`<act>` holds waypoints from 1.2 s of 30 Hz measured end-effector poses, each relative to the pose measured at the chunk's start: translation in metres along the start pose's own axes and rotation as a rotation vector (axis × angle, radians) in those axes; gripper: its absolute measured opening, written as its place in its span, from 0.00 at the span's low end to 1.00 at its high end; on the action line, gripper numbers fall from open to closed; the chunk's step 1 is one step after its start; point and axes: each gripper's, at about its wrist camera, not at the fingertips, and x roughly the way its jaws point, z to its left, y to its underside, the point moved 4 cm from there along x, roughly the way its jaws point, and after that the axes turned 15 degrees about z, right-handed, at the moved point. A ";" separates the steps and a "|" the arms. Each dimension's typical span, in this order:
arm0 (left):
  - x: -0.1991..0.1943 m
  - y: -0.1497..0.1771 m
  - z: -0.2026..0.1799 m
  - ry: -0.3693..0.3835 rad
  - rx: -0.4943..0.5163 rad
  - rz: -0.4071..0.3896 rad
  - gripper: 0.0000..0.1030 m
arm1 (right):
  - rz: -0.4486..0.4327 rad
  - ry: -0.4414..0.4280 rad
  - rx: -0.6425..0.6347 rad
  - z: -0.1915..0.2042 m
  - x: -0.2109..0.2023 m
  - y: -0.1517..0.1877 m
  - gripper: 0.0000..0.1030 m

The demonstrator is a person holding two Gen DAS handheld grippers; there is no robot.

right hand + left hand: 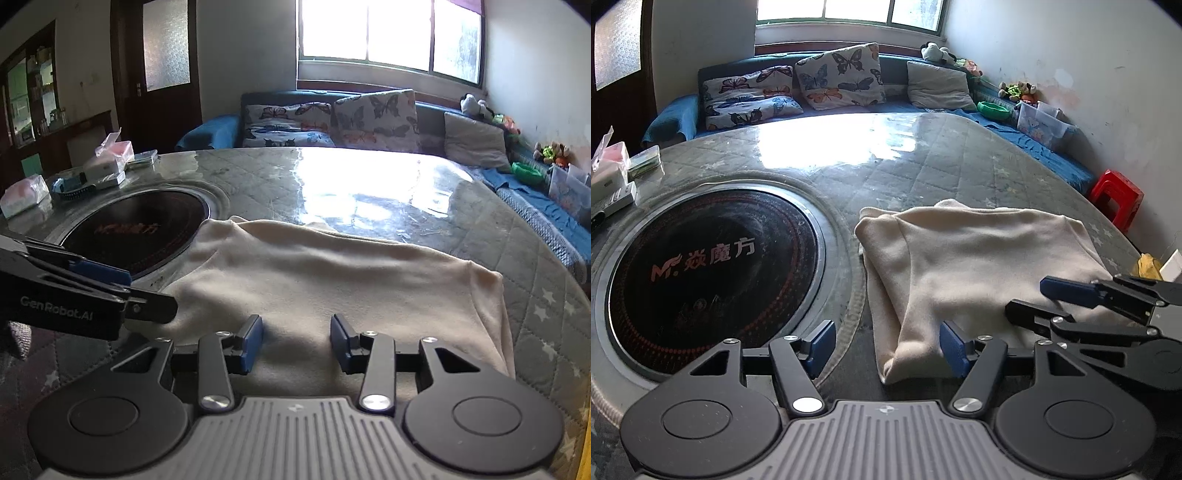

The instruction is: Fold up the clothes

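A cream garment (975, 258) lies folded on the round quilted table (905, 155), right of the hob. It also shows in the right wrist view (332, 280). My left gripper (888, 347) is open and empty, with the garment's near left corner between its fingers. My right gripper (297, 345) is open and empty over the garment's near edge. The right gripper also shows at the right of the left wrist view (1027, 299), resting over the cloth. The left gripper reaches in from the left of the right wrist view (147, 295).
A black round hob (713, 273) is set into the table at left. Boxes and packets (107, 162) sit at the far left of the table. A blue sofa with butterfly cushions (834, 77) stands behind. A red stool (1117, 197) stands at right.
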 end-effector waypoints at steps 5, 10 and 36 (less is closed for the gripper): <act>-0.007 0.008 0.000 0.001 -0.009 -0.004 0.69 | -0.023 0.000 0.017 0.000 -0.012 0.001 0.55; -0.014 0.017 0.000 0.003 -0.017 -0.014 0.77 | -0.026 -0.001 0.047 -0.002 -0.021 0.008 0.74; -0.044 0.057 -0.005 -0.023 0.013 -0.114 1.00 | -0.028 0.130 0.108 0.014 -0.046 0.042 1.00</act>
